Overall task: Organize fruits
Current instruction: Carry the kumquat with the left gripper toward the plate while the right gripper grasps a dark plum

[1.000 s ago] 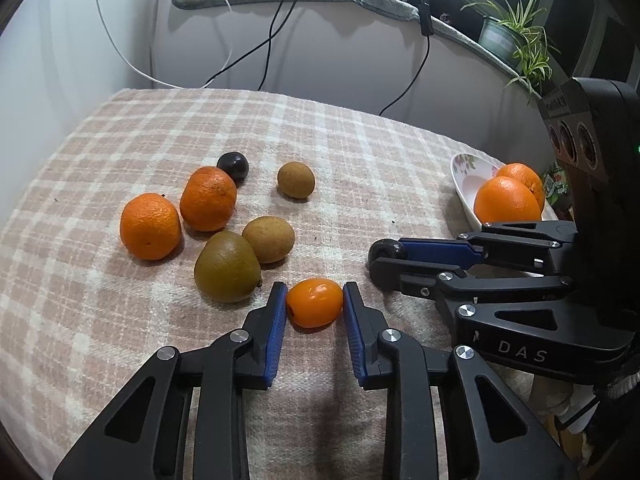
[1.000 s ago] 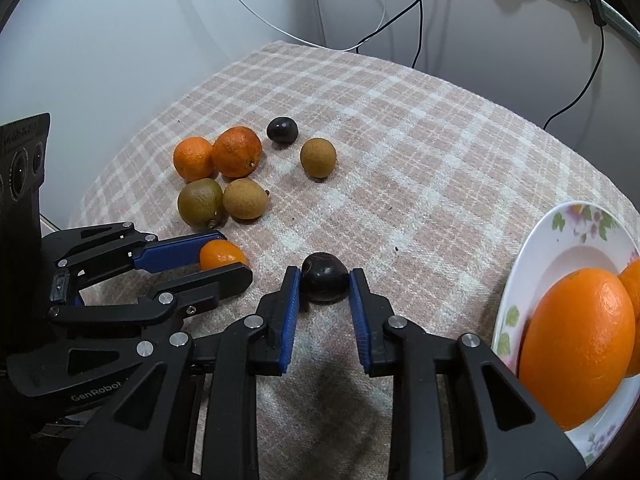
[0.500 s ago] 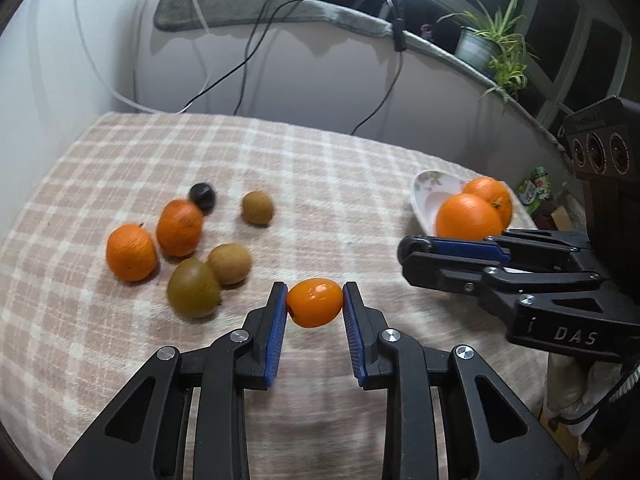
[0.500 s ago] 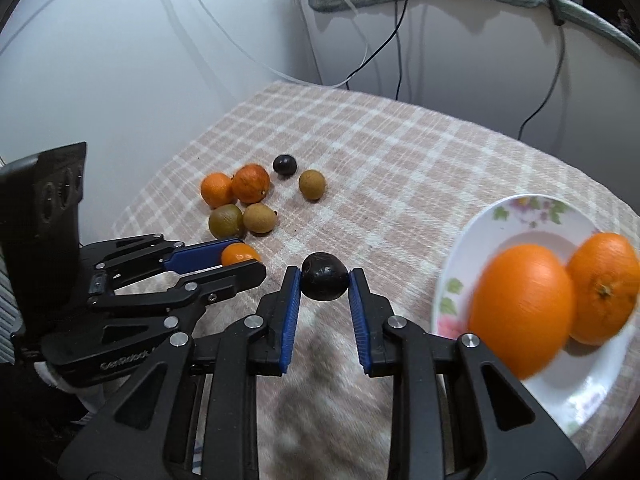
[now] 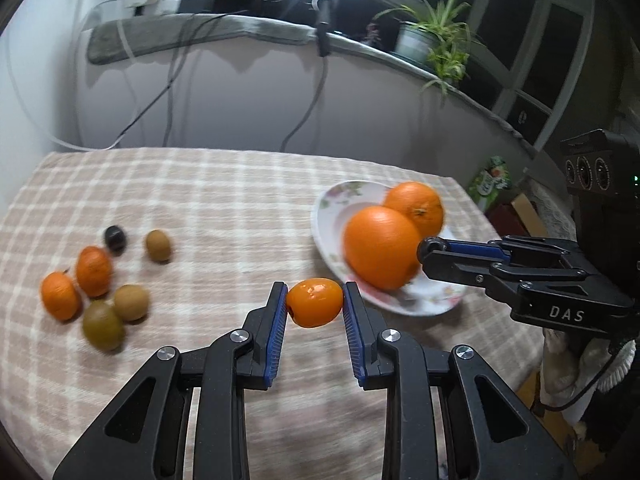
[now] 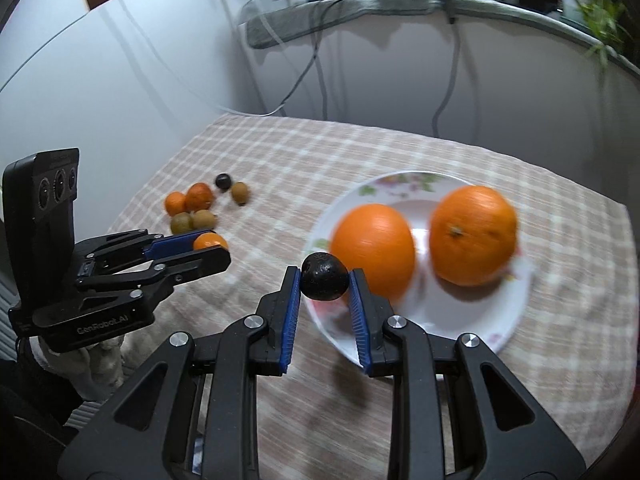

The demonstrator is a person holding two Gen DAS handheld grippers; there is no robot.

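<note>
Left hand-held gripper (image 5: 315,307) is clamped on a small orange fruit (image 5: 315,303) across its middle, held above the table (image 5: 224,200) just left of the plate (image 5: 328,216). It looks light, smooth and easily bruised.

Right hand-held gripper (image 6: 324,289) pinches a dark round fruit (image 6: 324,276), probably slippery, over the plate's (image 6: 508,320) near-left rim. Two oranges (image 6: 472,236) sit on the plate.

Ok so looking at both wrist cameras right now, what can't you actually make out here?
- Plate: left wrist view, its near right rim is hidden behind the right gripper.
- Dark fruit held by that gripper: only a sliver shows there.
- Loose fruit pile: right wrist view, too small and blurred to name kinds.
- Potted plant: cut off by the top right edge.
- Hands: out of frame.
</note>
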